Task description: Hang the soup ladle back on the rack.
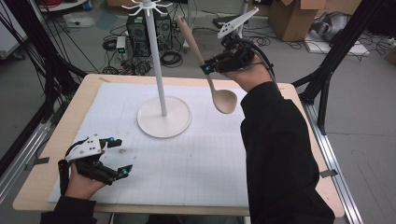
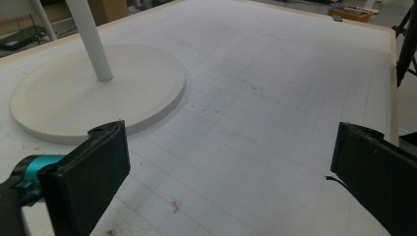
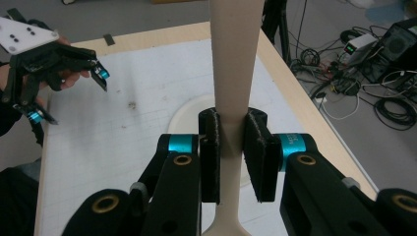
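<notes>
A beige wooden spoon (image 1: 205, 65) hangs in the air over the far right of the table, handle up and bowl (image 1: 226, 101) down. My right gripper (image 1: 208, 67) is shut on its handle; the right gripper view has the black pads (image 3: 211, 157) pressed on both sides of the spoon handle (image 3: 233, 64). A white stand (image 1: 156, 60) with hooks on top rises from a round base (image 1: 164, 117), just left of the spoon. My left gripper (image 1: 119, 156) rests at the near left of the mat, open, with nothing between its fingers (image 2: 88, 172).
A white gridded mat (image 1: 187, 158) covers the wooden table (image 1: 42, 163). The stand's base (image 2: 74, 93) lies ahead of the left gripper. Behind the table the floor holds a computer tower (image 1: 140, 32), cables and cardboard boxes (image 1: 294, 16). Black frame legs (image 1: 336, 51) stand at the right.
</notes>
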Tool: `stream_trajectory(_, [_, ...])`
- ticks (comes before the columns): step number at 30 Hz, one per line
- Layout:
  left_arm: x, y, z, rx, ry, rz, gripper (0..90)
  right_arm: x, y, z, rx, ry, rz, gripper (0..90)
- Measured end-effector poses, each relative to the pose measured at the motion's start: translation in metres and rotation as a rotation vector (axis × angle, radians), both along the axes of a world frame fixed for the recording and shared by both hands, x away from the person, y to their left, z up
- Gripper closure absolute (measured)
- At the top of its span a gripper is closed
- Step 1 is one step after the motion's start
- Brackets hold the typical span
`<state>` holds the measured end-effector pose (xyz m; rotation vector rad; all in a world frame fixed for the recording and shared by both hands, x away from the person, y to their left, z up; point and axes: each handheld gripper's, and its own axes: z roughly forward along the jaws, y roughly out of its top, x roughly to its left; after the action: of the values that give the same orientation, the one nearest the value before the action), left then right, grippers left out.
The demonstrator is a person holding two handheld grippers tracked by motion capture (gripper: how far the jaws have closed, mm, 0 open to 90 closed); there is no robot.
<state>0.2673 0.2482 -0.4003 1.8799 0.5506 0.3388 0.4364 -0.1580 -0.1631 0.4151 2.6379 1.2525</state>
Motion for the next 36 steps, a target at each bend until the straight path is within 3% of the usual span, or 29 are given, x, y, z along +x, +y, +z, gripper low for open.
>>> stream_trajectory(14, [-0.002,0.002,0.001,0.001,-0.004,0.002,1.7,0.009,0.024,0.011,-0.017,-0.006,-0.001,77.6])
stream_trajectory(36, [-0.003,0.004,-0.002,0.0,0.004,0.002,1.7,0.026,0.037,0.003,-0.021,0.025,-0.009,77.6])
